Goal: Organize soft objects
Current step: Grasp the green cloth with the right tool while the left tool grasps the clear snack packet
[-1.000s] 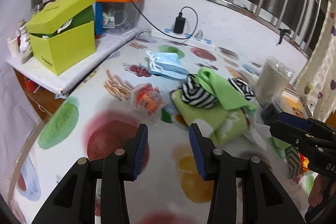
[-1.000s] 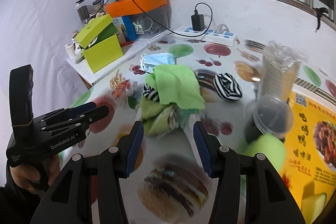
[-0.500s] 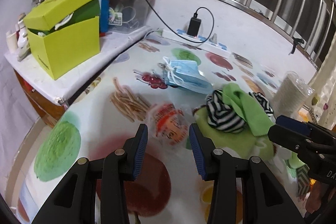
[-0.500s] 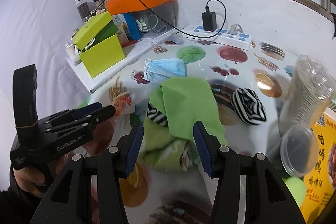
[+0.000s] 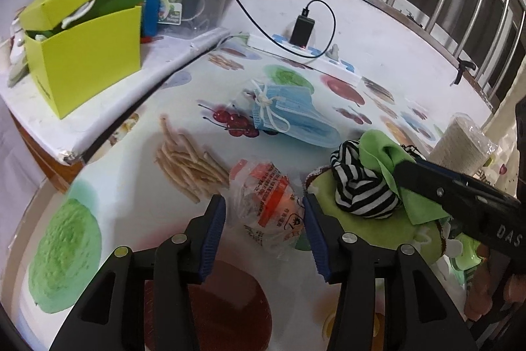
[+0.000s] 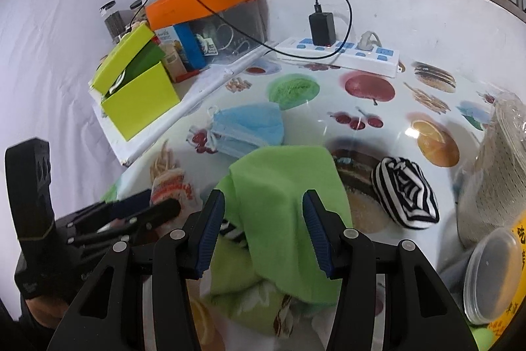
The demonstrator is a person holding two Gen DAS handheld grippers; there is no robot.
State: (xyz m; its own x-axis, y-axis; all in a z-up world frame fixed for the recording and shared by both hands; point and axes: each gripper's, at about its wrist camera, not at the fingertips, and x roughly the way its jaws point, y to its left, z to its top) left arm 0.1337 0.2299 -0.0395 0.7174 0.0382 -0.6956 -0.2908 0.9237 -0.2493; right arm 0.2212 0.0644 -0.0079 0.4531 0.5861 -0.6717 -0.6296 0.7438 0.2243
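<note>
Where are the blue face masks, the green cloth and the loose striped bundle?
blue face masks (image 5: 296, 117), left wrist view, on the top mask's pleated face.
green cloth (image 6: 286, 186), right wrist view, on its flat middle between the fingers.
striped bundle (image 6: 406, 191), right wrist view, on its top, apart from the pile.

Cool indoor light is falling evenly; glare is glinting off the glossy desk (image 6: 409, 131). Fisheye distortion is bending the edges, and dark vignetting is filling the corners.

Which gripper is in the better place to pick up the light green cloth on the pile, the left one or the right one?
Right. The right gripper is open with the light green cloth between its fingers. The left gripper, jaws opening, frames the clear plastic bag with red print instead.
</note>
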